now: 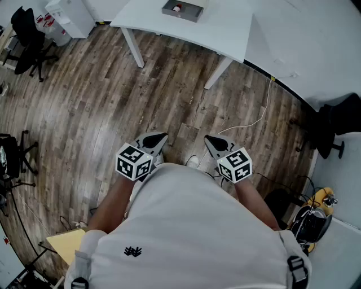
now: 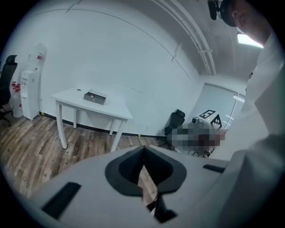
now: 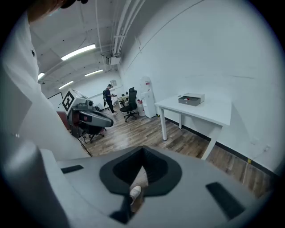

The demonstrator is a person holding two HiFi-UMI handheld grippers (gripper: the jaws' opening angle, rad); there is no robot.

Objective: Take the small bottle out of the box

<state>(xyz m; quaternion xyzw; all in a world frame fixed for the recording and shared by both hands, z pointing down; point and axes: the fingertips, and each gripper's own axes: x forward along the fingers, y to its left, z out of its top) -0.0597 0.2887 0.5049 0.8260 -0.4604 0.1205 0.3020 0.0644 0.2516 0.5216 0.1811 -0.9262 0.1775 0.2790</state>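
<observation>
A grey open box (image 1: pixel 181 9) rests on a white table (image 1: pixel 225 34) far ahead, with something small, red and white inside it. The same box (image 2: pixel 95 96) (image 3: pixel 191 99) looks tiny and distant in both gripper views. My left gripper (image 1: pixel 159 137) and right gripper (image 1: pixel 210 139) are held close to the person's chest above the wooden floor, well short of the table. Each one's jaws meet at the tips with nothing between them, as shown in the left gripper view (image 2: pixel 143 149) and the right gripper view (image 3: pixel 142 149).
A water dispenser (image 1: pixel 70 17) and a black office chair (image 1: pixel 28 34) stand at the back left. Another black chair (image 1: pixel 338 121) and yellow equipment (image 1: pixel 318 200) are at the right. A white cable (image 1: pixel 254 121) trails over the floor. A person (image 3: pixel 109 95) stands far off.
</observation>
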